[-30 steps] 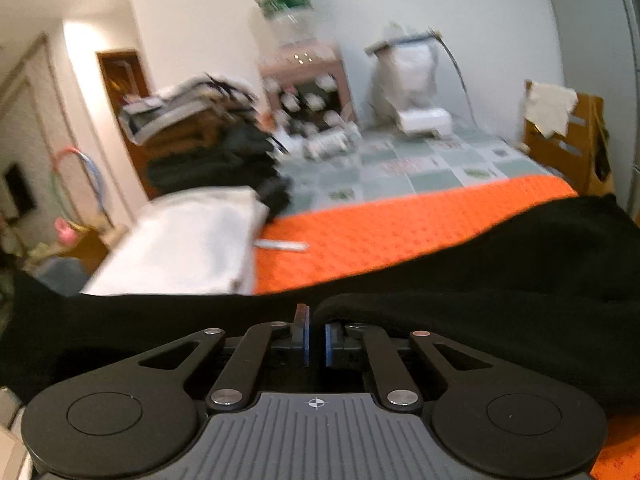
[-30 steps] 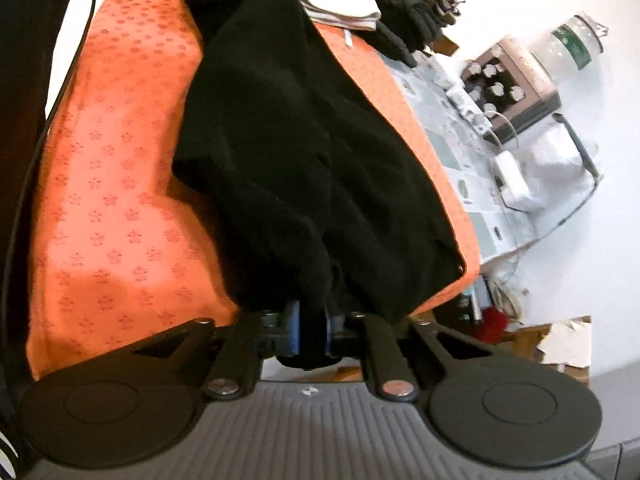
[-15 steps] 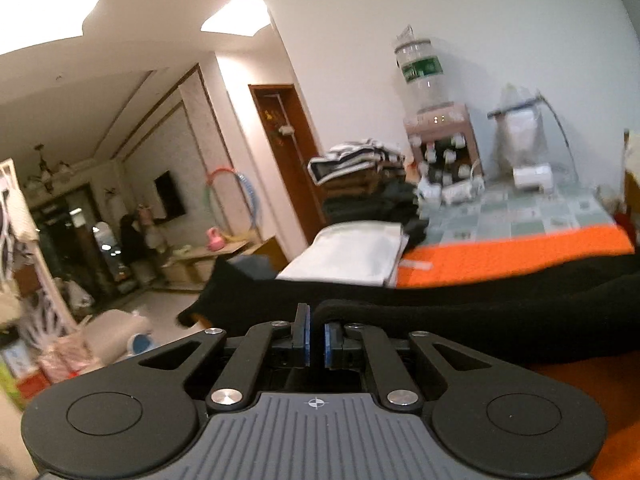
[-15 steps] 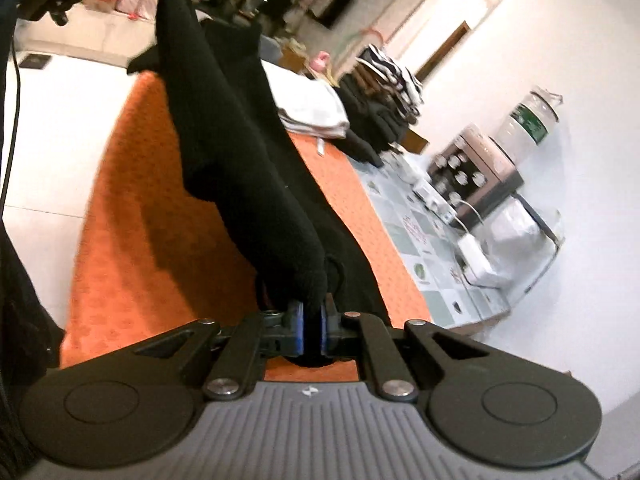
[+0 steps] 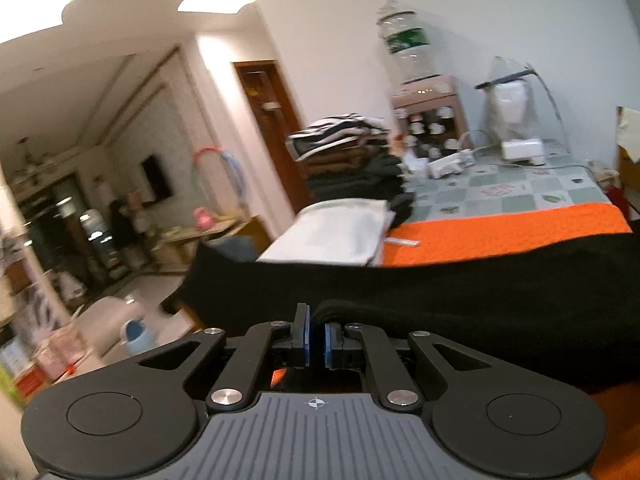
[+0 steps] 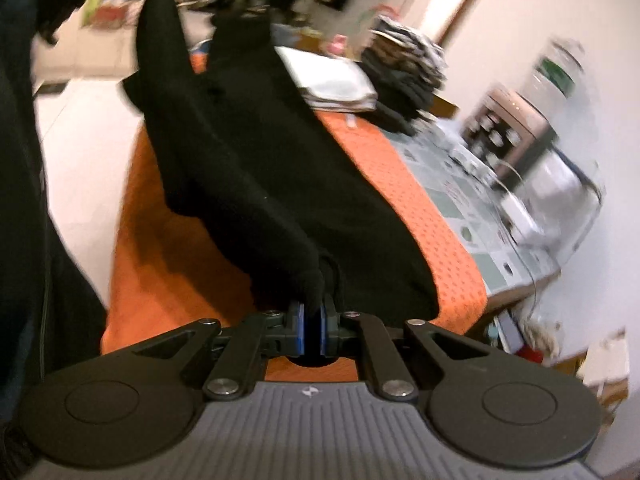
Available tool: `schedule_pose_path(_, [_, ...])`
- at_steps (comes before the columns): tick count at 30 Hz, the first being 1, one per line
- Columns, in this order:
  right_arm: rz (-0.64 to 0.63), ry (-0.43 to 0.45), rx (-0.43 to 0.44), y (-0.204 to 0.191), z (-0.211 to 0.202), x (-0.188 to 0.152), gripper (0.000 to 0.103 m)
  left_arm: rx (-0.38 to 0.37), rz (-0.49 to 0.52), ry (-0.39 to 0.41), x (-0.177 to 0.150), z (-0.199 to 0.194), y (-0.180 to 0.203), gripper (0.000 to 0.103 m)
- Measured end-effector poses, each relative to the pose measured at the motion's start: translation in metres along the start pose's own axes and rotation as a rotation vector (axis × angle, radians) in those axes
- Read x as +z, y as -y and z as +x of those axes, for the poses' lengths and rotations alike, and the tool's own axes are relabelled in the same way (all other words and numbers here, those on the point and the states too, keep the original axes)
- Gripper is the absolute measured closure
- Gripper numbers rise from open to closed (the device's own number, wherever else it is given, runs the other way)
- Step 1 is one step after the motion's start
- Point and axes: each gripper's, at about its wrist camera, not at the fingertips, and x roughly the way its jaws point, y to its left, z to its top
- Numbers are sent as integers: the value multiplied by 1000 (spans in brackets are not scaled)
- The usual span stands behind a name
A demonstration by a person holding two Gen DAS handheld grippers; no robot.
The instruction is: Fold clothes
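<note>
A black garment (image 5: 460, 292) is stretched between both grippers above an orange cloth (image 5: 500, 228) on the table. My left gripper (image 5: 316, 338) is shut on one edge of it; the fabric runs off to the right across the view. In the right wrist view the same black garment (image 6: 260, 168) hangs in a long fold over the orange cloth (image 6: 168, 264), and my right gripper (image 6: 313, 330) is shut on its near corner. The far end of the garment rises toward the top left there.
A folded white garment (image 5: 332, 232) and a stack of dark and striped clothes (image 5: 352, 160) lie at the table's far end. A water dispenser (image 5: 424, 100) and a white box with cables (image 5: 520, 148) stand on the checked tablecloth (image 5: 512, 192). A person's dark sleeve (image 6: 24, 200) fills the left edge.
Both grippers lifted the black garment off the orange cloth and tilted upward. The left view now takes in the room and ceiling; the garment hangs stretched between the grippers.
</note>
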Motion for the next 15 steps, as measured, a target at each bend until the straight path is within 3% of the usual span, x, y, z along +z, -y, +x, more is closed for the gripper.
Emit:
schedule_pose_path(9, [266, -49, -44, 78, 57, 30, 95, -211, 177, -129, 55, 173, 22, 94])
schedule_pose_path(15, [419, -140, -42, 133, 127, 41, 95, -326, 266, -242, 60, 281, 56, 93])
